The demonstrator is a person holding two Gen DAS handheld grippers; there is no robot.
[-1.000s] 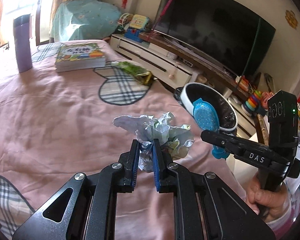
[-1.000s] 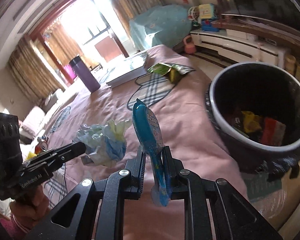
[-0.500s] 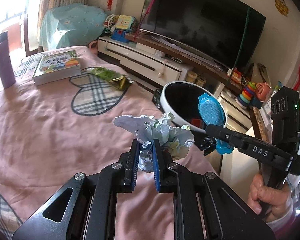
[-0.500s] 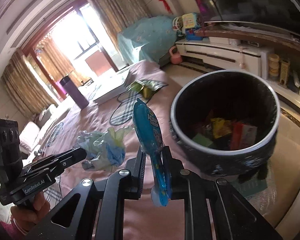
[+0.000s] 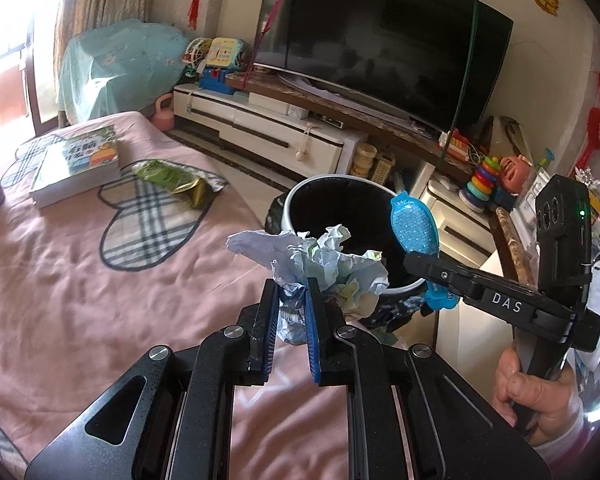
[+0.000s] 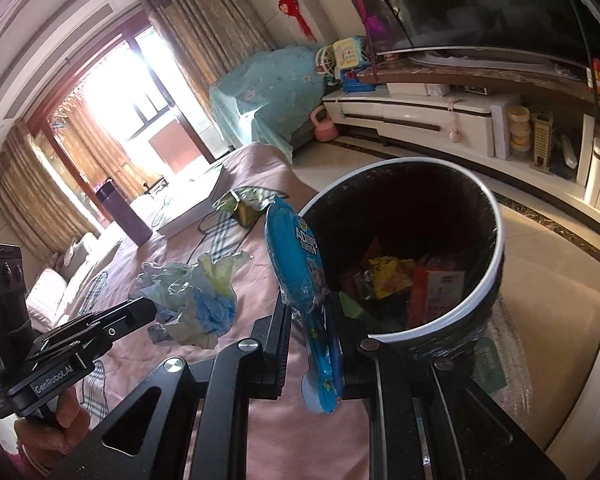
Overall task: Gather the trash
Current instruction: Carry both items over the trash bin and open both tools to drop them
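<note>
The left gripper (image 5: 291, 312) pinches a crumpled paper wad (image 5: 320, 268) and the right gripper (image 6: 308, 344) clamps a blue wrapper (image 6: 300, 276), both beside the dark trash bin (image 6: 496, 240), above the pink bed (image 5: 60, 280).

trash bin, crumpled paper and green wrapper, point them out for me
trash bin (image 6: 496, 216), right wrist view, on its white rim
crumpled paper (image 5: 324, 260), left wrist view, on the wad's middle above the claw
green wrapper (image 5: 168, 176), left wrist view, on its green middle
</note>
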